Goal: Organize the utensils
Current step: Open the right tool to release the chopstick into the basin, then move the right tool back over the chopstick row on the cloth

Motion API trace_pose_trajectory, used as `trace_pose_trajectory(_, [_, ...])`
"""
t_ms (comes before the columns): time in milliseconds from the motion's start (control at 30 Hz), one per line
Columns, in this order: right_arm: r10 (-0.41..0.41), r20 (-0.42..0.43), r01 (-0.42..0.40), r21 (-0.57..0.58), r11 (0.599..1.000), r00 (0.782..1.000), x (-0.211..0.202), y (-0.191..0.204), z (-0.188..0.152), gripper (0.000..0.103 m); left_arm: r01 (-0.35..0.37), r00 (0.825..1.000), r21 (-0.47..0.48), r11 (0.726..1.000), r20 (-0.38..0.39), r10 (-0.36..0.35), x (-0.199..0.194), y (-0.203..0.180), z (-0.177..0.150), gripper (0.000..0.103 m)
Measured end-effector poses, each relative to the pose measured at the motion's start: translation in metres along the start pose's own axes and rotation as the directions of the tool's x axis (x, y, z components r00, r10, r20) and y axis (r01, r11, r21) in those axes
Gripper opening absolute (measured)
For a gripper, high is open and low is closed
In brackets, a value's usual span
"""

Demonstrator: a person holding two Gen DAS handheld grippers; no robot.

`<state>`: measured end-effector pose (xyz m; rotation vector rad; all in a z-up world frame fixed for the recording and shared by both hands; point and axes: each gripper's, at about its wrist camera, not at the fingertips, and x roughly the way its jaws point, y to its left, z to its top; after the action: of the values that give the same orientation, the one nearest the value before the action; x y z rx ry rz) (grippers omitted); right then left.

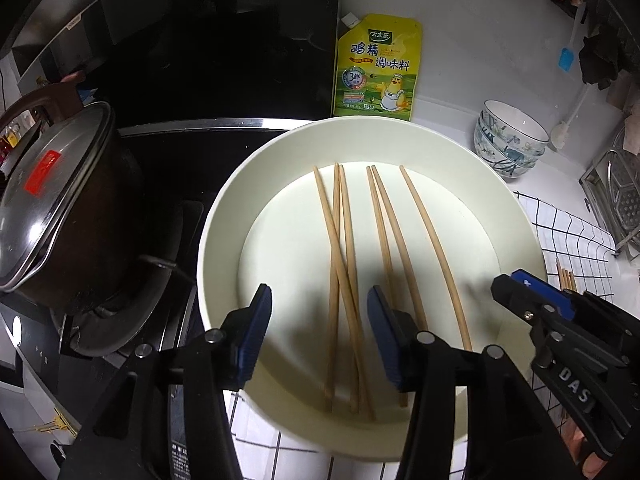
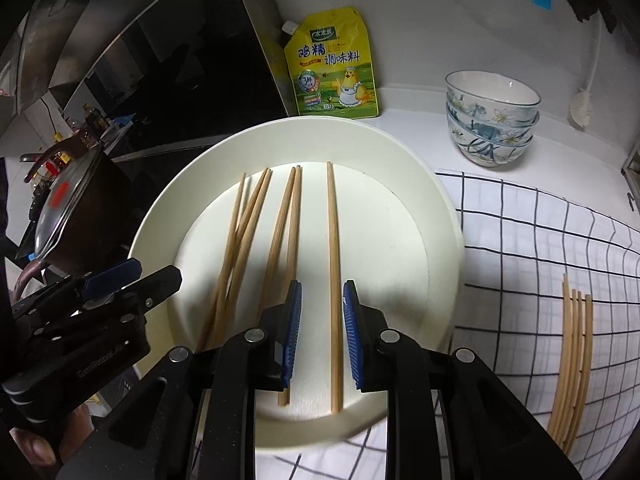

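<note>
Nearest to me, the right hand-held gripper (image 2: pixel 320 332) hangs over the near rim of the round cream-white plate (image 2: pixel 400 148), its blue ribbed pads standing narrowly apart on either side of the lone wooden chopstick (image 2: pixel 334 280) that lies rightmost on the plate; the pads do not press on it, so nothing is held yet. The step in hand looks like lifting this stick out, and to do it well I would lower the pads square across the stick close to its near end, close firmly so the thin round wood cannot roll out, and lift straight up so the neighbours are not dragged along. Just left of it, the left hand-held gripper (image 1: pixel 320 336) stands about half open above the near ends of the crossed wooden chopsticks (image 1: pixel 340 264), empty as well. All six sticks on the plate run with their long axes from the near rim toward the far rim, their thin tips pointing away toward the yellow seasoning pouch (image 2: pixel 332 64) at the far edge of the surface. On the right side of the surface, on the white black-checked cloth (image 2: pixel 540 240), a tidy bundle of wooden chopsticks (image 2: pixel 572 360) already lies side by side, pointing the same way, so I would lay the next one parallel to those. Further back on the right sit stacked blue-flowered porcelain bowls (image 2: pixel 492 120).
</note>
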<state>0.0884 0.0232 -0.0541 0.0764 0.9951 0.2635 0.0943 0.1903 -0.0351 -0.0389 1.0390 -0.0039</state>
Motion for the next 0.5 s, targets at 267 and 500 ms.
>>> trace_pose_trajectory(267, [-0.017, 0.014, 0.017, -0.008, 1.0, 1.0, -0.03, -0.009, -0.015, 0.021, 0.007, 1.0, -0.009, 1.0, 0.029, -0.007, -0.023, -0.009, -0.008, 0.053])
trace_pose_trajectory(500, [-0.032, 0.035, 0.032, 0.012, 0.999, 0.999, -0.055, -0.031, -0.03, 0.025, 0.023, 0.999, 0.013, 1.0, 0.046, -0.023, -0.042, -0.03, -0.018, 0.057])
